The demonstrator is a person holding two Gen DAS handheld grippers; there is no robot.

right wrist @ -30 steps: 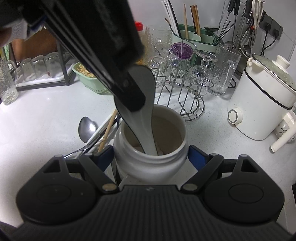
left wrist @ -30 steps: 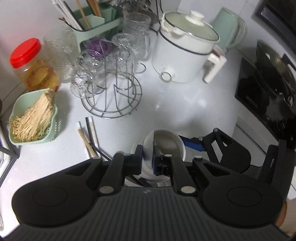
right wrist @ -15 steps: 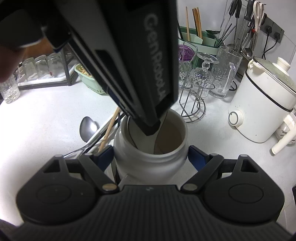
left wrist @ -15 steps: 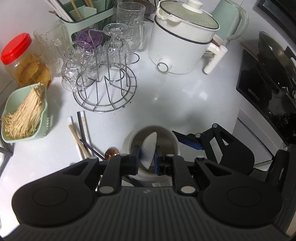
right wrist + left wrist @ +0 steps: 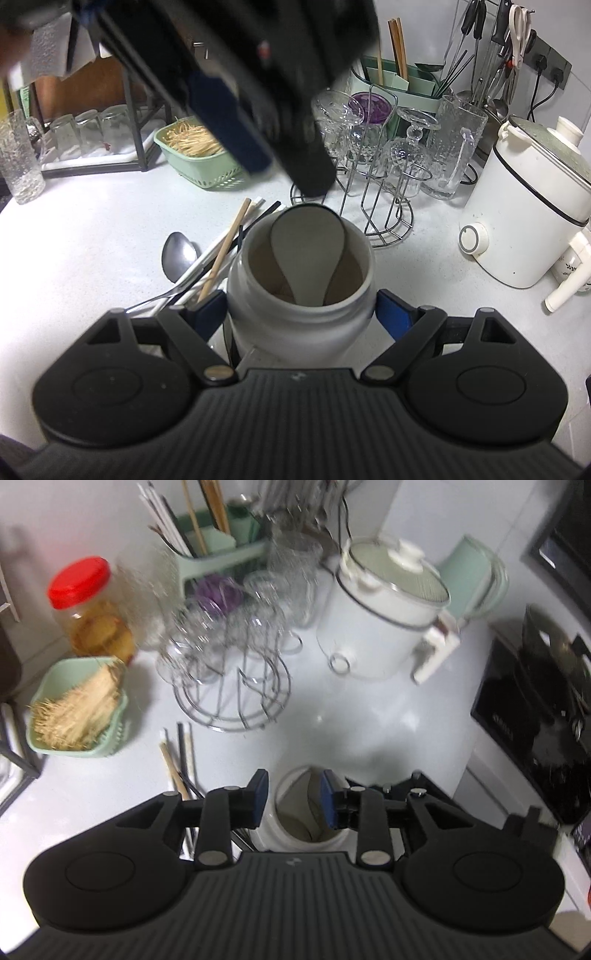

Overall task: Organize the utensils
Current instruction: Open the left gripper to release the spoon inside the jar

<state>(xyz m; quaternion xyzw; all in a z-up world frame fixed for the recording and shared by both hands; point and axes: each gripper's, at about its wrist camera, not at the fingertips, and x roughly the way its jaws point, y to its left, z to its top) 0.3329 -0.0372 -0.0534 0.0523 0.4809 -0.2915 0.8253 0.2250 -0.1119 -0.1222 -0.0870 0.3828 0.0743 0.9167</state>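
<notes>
A white ceramic jar [image 5: 299, 295] stands on the white counter, gripped at its sides by my right gripper [image 5: 301, 314]. A white rice paddle [image 5: 308, 251] stands in the jar, blade up, leaning on the far rim. My left gripper [image 5: 295, 797] is open and empty above the jar [image 5: 306, 812]; in the right wrist view its fingers [image 5: 229, 122] hang over the jar. Chopsticks [image 5: 225, 247] and a metal spoon [image 5: 177, 254] lie on the counter left of the jar, and the chopsticks also show in the left wrist view [image 5: 177, 760].
A wire glass rack [image 5: 229, 664] with glasses, a green utensil caddy [image 5: 218, 550], a red-lidded jar [image 5: 88, 605], a green basket of sticks [image 5: 77, 709], a white cooker [image 5: 384, 616] and a black stove [image 5: 535, 709] surround the counter.
My left gripper let go of the rice paddle, opened and rose away from the jar. The paddle now rests in the jar. The right gripper has kept its hold on the jar.
</notes>
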